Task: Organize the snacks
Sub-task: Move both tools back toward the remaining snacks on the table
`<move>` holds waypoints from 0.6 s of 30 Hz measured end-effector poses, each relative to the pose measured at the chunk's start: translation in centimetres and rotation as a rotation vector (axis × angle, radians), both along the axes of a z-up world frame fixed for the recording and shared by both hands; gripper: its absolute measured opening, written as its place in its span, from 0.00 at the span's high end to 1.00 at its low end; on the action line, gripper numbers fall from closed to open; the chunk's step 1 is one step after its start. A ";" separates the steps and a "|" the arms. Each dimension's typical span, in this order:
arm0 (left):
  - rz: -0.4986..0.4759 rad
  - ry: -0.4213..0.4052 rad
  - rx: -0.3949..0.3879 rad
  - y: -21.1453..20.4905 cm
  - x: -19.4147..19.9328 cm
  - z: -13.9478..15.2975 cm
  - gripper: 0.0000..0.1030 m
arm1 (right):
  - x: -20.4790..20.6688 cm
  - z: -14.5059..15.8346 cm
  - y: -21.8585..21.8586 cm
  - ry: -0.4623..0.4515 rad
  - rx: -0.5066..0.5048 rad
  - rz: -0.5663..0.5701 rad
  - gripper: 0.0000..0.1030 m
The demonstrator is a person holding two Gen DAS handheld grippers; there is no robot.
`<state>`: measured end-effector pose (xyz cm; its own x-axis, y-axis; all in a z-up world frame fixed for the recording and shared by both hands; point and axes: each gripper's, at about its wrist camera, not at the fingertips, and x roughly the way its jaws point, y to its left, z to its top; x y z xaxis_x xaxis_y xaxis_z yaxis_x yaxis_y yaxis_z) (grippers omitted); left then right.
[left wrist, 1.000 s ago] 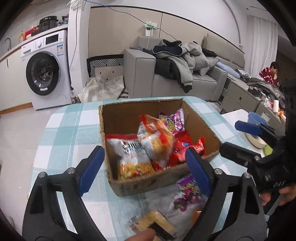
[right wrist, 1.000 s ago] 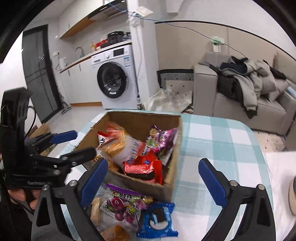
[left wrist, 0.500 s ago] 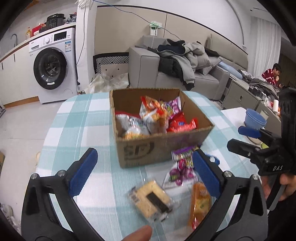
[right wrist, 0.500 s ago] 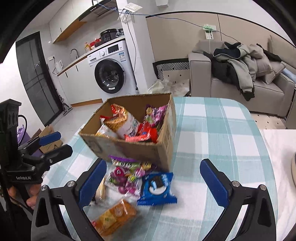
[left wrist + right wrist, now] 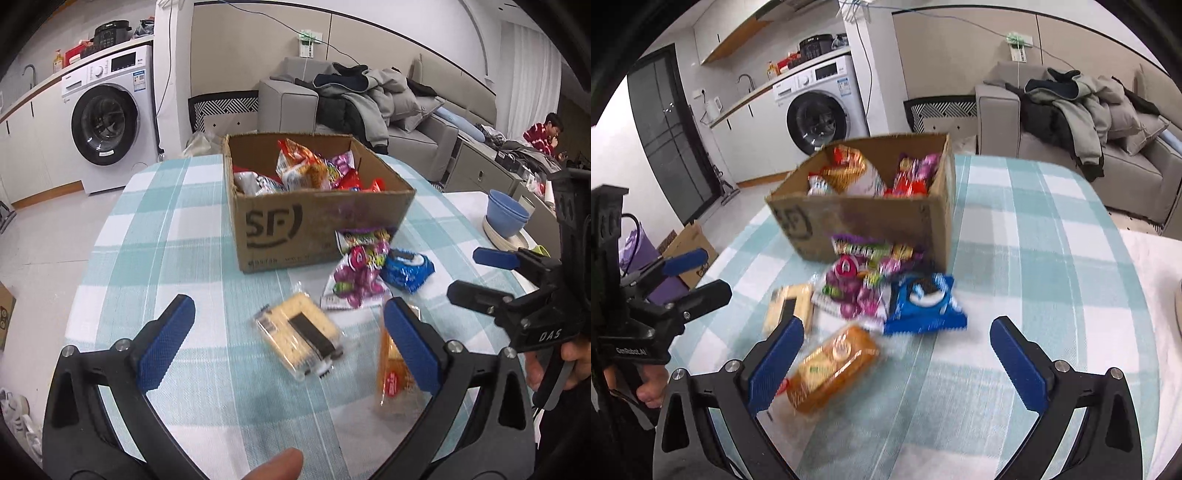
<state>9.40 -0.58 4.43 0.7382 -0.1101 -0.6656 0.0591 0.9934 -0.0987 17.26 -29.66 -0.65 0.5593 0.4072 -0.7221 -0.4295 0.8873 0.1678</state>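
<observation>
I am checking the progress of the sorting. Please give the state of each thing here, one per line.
cardboard box: open, upright, holds snacks
cracker pack: flat on table, outside box
orange pack: on table, outside box
purple candy bag: on table, against box
blue cookie pack: on table, outside box
left gripper: open, empty
right gripper: open, empty

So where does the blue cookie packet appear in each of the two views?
Left wrist view: the blue cookie packet lies right of centre, beside the purple candy bag.
Right wrist view: the packet lies at centre, right of that bag.
Shared landmark: the cardboard box just behind it.
</observation>
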 end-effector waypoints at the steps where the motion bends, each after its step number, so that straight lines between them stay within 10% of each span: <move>1: -0.001 -0.001 0.003 -0.2 -0.2 -0.1 0.01 | -0.1 -0.4 0.1 0.011 0.001 0.001 0.00; 18: 0.020 0.078 0.031 0.4 3.0 -3.4 0.01 | -0.3 -4.7 4.5 0.158 0.003 0.038 0.00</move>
<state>12.45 -0.21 1.07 0.6861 -0.0738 -0.7238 0.0324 0.9970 -0.0709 16.97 -25.20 -5.35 0.4228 0.4285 -0.7985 -0.4308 0.8703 0.2389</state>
